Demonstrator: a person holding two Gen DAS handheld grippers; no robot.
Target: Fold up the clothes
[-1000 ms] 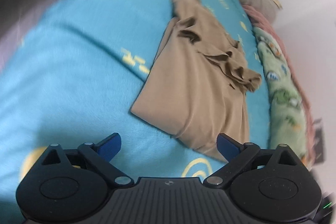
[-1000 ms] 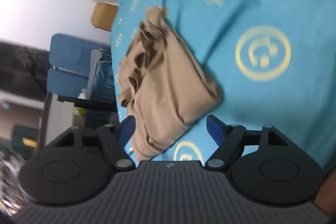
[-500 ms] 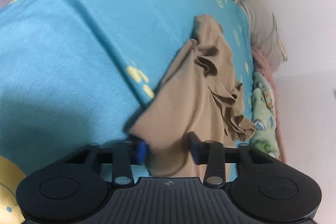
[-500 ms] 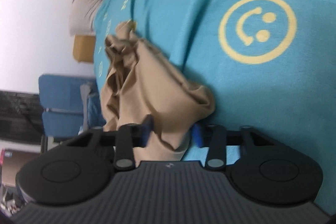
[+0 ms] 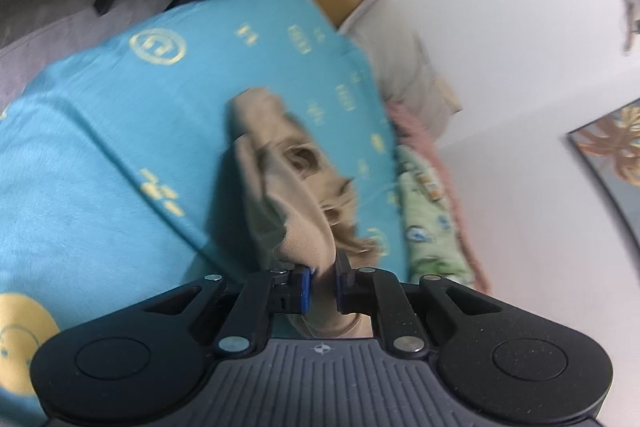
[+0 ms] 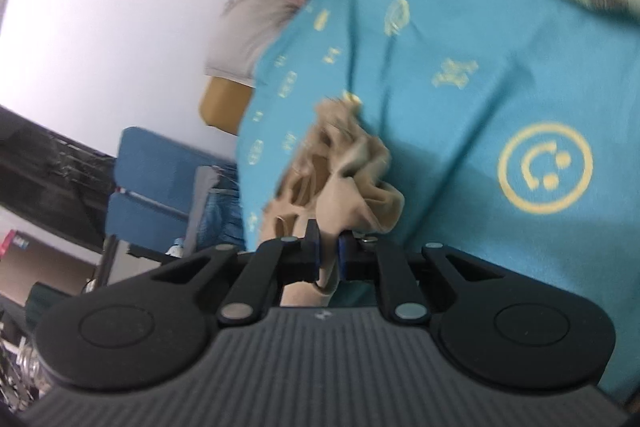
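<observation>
A tan garment (image 5: 280, 187) lies crumpled on a bed covered with a turquoise blanket (image 5: 100, 155) printed with yellow smiley faces. My left gripper (image 5: 322, 287) is shut on the near edge of the garment and lifts it off the blanket. In the right wrist view the same tan garment (image 6: 352, 163) hangs bunched from my right gripper (image 6: 329, 259), which is shut on another part of its near edge, above the turquoise blanket (image 6: 460, 115).
A green patterned cloth (image 5: 428, 223) and a pink one (image 5: 416, 123) lie along the wall side of the bed, with a grey pillow (image 5: 400, 51) at its head. A blue chair (image 6: 152, 187) stands beside the bed. White wall (image 5: 500, 27) runs behind.
Both grippers went from open above the flat garment to shut on its near edge. They have since lifted it, so the cloth now bunches and hangs.
</observation>
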